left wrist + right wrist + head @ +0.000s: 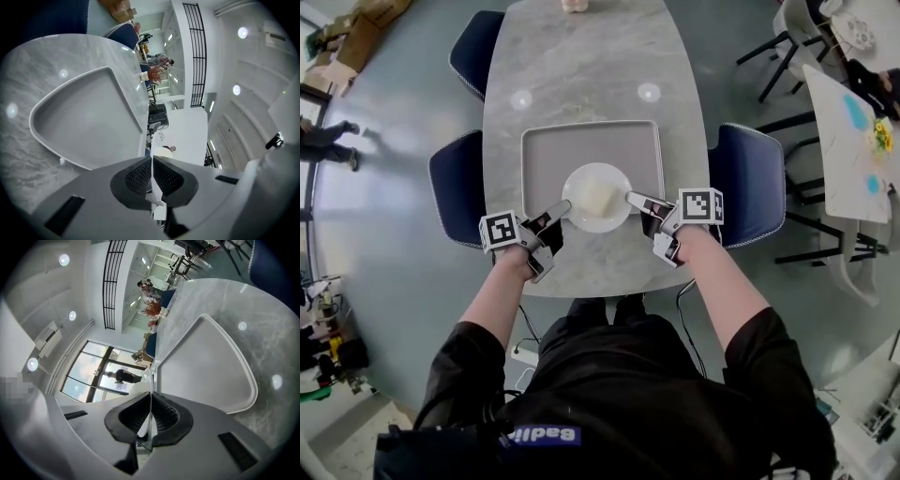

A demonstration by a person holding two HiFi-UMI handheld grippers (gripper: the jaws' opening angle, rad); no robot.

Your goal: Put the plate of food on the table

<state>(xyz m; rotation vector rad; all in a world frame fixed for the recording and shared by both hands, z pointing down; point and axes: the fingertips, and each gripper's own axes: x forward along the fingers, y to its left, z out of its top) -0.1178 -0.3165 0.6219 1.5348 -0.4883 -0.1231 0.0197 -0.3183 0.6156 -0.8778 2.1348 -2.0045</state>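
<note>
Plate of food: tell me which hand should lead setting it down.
Neither alone, probably: the left tool and the right tool each clamp opposite rims of the plate over the tray, so lowering both together looks safest.

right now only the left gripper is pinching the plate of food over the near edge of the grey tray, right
No: both grippers pinch it. The right gripper view shows the right gripper shut on the plate's rim too, opposite the left gripper. The rest stands.

Lab-like hall: marble dining table (581,75), blue chairs (752,183), worktable (844,164)
</note>
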